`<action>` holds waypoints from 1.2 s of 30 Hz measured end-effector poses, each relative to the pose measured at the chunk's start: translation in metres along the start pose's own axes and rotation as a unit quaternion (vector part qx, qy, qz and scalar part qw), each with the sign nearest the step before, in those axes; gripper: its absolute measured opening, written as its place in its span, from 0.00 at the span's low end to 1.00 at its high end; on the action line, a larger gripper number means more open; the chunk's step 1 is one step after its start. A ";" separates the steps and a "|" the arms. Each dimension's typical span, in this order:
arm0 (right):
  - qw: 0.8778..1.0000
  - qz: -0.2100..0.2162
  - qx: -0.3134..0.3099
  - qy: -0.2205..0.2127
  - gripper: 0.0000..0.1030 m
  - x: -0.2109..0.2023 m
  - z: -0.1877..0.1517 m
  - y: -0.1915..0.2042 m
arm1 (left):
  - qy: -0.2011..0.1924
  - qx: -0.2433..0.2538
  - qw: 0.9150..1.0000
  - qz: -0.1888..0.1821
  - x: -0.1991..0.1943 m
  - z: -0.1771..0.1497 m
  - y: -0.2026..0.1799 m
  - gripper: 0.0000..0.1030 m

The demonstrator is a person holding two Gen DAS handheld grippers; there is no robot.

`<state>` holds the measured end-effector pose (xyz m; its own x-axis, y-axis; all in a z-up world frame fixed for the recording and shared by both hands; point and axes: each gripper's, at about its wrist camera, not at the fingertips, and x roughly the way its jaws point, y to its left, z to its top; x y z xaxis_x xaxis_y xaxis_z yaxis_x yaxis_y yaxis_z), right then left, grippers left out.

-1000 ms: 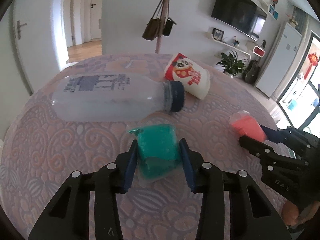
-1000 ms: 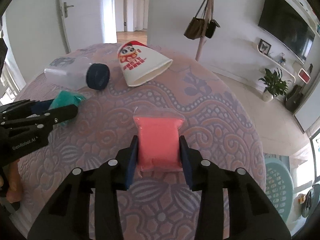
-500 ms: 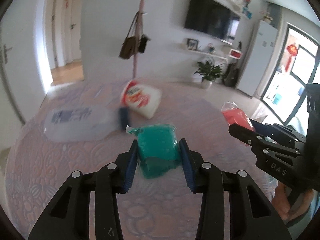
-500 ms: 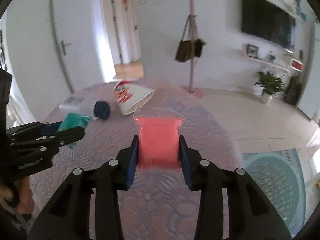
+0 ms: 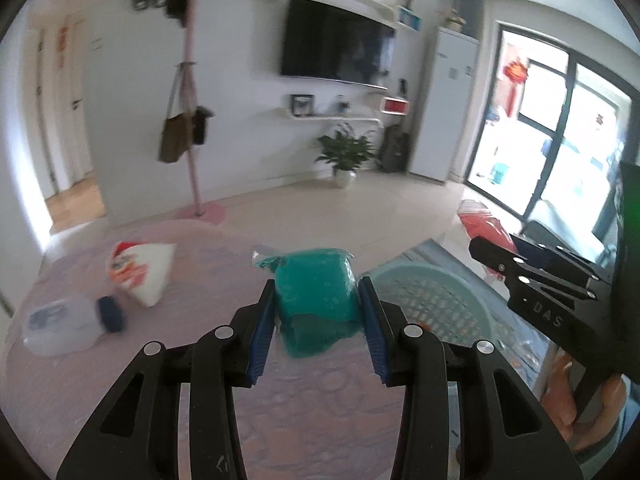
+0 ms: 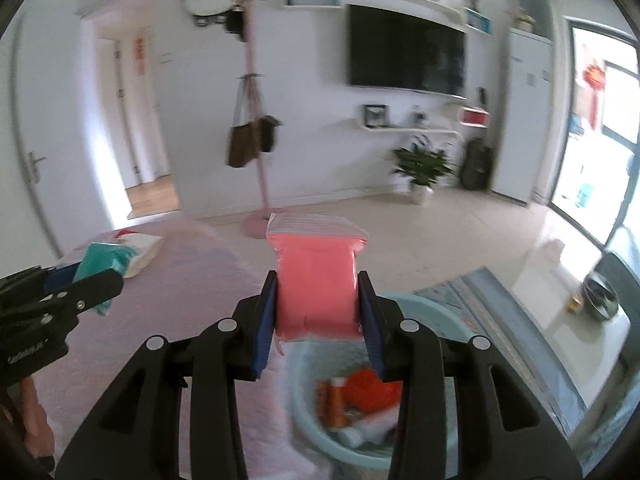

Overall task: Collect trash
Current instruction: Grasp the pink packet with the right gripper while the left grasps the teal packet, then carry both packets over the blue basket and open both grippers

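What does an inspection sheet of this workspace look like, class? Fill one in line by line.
Surface: round table with a pink patterned cloth.
Job's things: green bag; pink zip bag; plastic bottle and paper cup lying on the table; pale blue basket on the floor, already holding trash.
Clutter: nothing seen.
Grippers: left tool shut on the green bag; right tool shut on the pink zip bag, above the basket.
Cables: nothing seen.
Surroundings: television, coat stand, potted plant.
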<state>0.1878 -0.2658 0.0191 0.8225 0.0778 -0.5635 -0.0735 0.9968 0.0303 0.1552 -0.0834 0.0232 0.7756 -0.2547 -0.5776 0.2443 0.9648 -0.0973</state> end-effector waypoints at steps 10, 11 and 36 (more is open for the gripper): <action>0.996 -0.051 0.055 0.057 0.34 0.027 -0.026 -0.060 | 0.044 0.047 0.997 -0.049 0.054 -0.002 -0.058 0.38; 0.995 -0.053 0.062 0.065 0.34 0.032 -0.029 -0.065 | 0.048 0.050 0.996 -0.052 0.058 -0.003 -0.061 0.38; 0.986 -0.033 0.116 0.119 0.49 0.052 -0.055 -0.081 | 0.091 0.007 0.992 -0.085 0.085 -0.019 -0.046 0.74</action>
<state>0.2057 -0.3435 -0.0582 0.6641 0.0343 -0.7469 0.1288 0.9788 0.1595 0.1985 -0.1484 -0.0364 0.6045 -0.3955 -0.6915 0.3717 0.9078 -0.1943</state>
